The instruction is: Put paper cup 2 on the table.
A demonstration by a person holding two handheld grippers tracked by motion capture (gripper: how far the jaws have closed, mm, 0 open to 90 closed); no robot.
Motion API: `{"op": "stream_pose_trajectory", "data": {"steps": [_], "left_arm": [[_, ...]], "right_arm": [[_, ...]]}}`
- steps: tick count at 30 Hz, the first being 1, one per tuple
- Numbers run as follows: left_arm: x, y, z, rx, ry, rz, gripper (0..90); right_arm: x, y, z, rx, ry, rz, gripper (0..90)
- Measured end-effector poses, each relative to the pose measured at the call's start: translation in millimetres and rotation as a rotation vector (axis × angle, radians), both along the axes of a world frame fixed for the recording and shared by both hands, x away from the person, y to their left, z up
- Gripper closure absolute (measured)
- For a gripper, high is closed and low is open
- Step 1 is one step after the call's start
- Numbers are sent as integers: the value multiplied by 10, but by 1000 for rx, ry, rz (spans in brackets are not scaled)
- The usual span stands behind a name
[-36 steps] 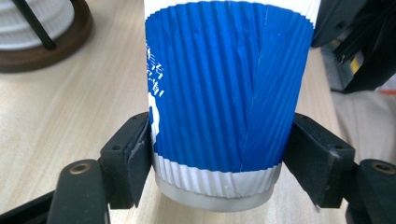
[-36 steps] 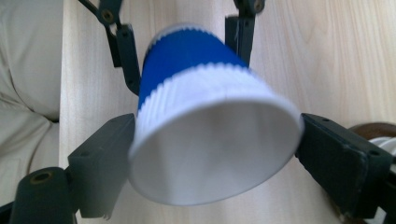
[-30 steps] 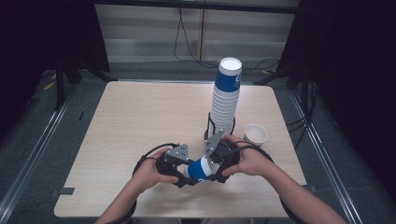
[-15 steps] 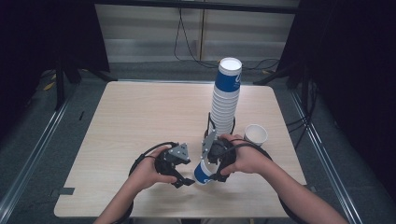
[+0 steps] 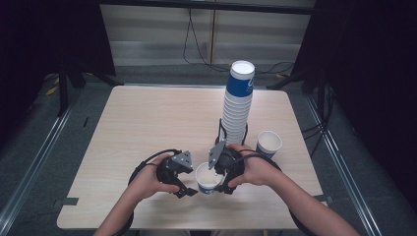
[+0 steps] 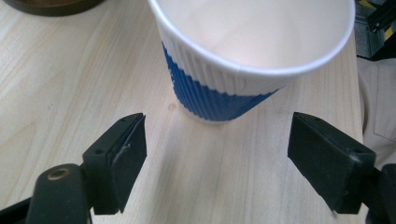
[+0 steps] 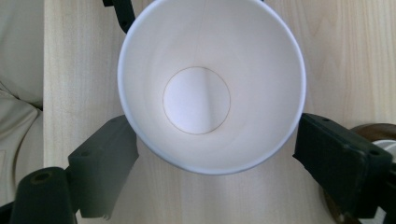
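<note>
- Item 1, paper cup: upright on the counter near its front edge, mouth up, empty. White rim, ribbed blue band on the wall. It stands between my 2 grippers.
- Item 2, left gripper: at 9 o'clock of the cup. Its fingers stand wide apart and hold nothing; the cup sits just ahead of them, clear of both pads.
- Item 3, right gripper: at 3 o'clock of the cup, tilted down over it. Its fingers are spread to either side of the cup; the left pad lies against or just under the rim, the right pad stands clear. I judge no firm hold.
- Item 4, tall stack of cups: at 1 o'clock of the cup, standing in a black holder.
- Item 5, single cup: at 2 o'clock, beside the stack.
- Handling, judged: very light, thin-walled, easily crushed or tipped. The ribbed band should grip well; take it mid-wall with gentle closing, not at the rim.
- Views compared: the right gripper view looks straight into the cup and shows the round base, clean. The left gripper view shows the outer wall and blue band. The high view places stack and spare cup.
</note>
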State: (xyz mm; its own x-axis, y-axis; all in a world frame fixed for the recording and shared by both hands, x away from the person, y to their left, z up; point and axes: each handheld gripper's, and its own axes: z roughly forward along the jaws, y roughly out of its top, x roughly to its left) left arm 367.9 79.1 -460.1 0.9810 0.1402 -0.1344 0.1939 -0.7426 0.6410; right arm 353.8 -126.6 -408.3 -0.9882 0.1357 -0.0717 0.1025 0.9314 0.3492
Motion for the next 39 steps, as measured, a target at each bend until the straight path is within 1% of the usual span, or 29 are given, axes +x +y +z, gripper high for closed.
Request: {"op": "stream_pose_trajectory", "data": {"steps": [1,2,4,5,7,9,10,11,12,13,14,16,18,19,20,21,22,23,24,25,26,30,32,33,34,36,37,38,39], "left_arm": [[1,11,-3,0,-2,0,198],[0,24,-3,2,1,7,198],[4,43,-3,4,1,8,197],[6,69,6,20,1,14,198],[5,79,2,14,5,18,197],[5,101,5,16,9,16,197],[10,110,7,21,5,11,197],[8,127,11,19,7,22,196],[11,144,13,16,4,25,193],[15,162,13,18,11,26,187],[15,176,9,18,7,35,187],[30,209,20,30,5,42,184],[26,236,20,12,13,65,176],[34,246,19,13,11,57,176],[29,261,47,58,-6,65,175],[34,269,17,10,13,67,175],[47,289,25,23,5,61,174],[47,298,23,12,9,76,173],[55,318,26,21,8,76,172],[63,330,22,14,8,78,172],[62,342,20,11,11,93,171],[78,388,23,15,3,100,170],[82,404,21,2,10,110,170],[95,417,30,9,2,100,170],[95,438,32,10,6,108,170],[105,450,31,10,0,102,170],[94,454,25,-3,10,122,170],[97,467,27,1,7,122,170],[99,475,19,-9,8,129,170]], "right_arm": [[1,-16,-8,0,-7,3,128],[-5,-34,-18,3,3,-5,128],[-4,-85,-23,29,-4,-15,129],[-6,-110,-17,34,4,-31,128],[-2,-132,-16,43,1,-26,128],[-16,-176,-2,60,10,-50,129],[-20,-199,2,69,5,-54,128],[-19,-218,5,78,4,-51,128],[-24,-248,12,90,2,-58,128],[-24,-300,24,125,-9,-65,128],[-24,-300,24,125,-9,-65,128],[-31,-349,40,151,-13,-79,129],[-58,-433,27,174,-6,-107,128],[-58,-433,27,174,-6,-107,128],[-72,-483,17,194,-4,-119,128],[-72,-483,17,194,-4,-119,128],[-79,-505,12,210,-3,-116,128],[-95,-527,12,219,-5,-125,128],[-125,-569,0,229,-4,-141,129],[-125,-569,0,229,-4,-141,129],[-140,-590,-8,239,-5,-145,128],[-185,-690,-37,282,-11,-162,130],[-211,-733,-60,285,-8,-171,130],[-225,-751,-75,281,-11,-170,130],[-249,-788,-109,278,-11,-175,130],[-262,-810,-121,271,-15,-184,130],[-271,-831,-138,277,-11,-185,130],[-283,-879,-166,285,-11,-190,130],[-288,-904,-180,287,-9,-196,130]]}}
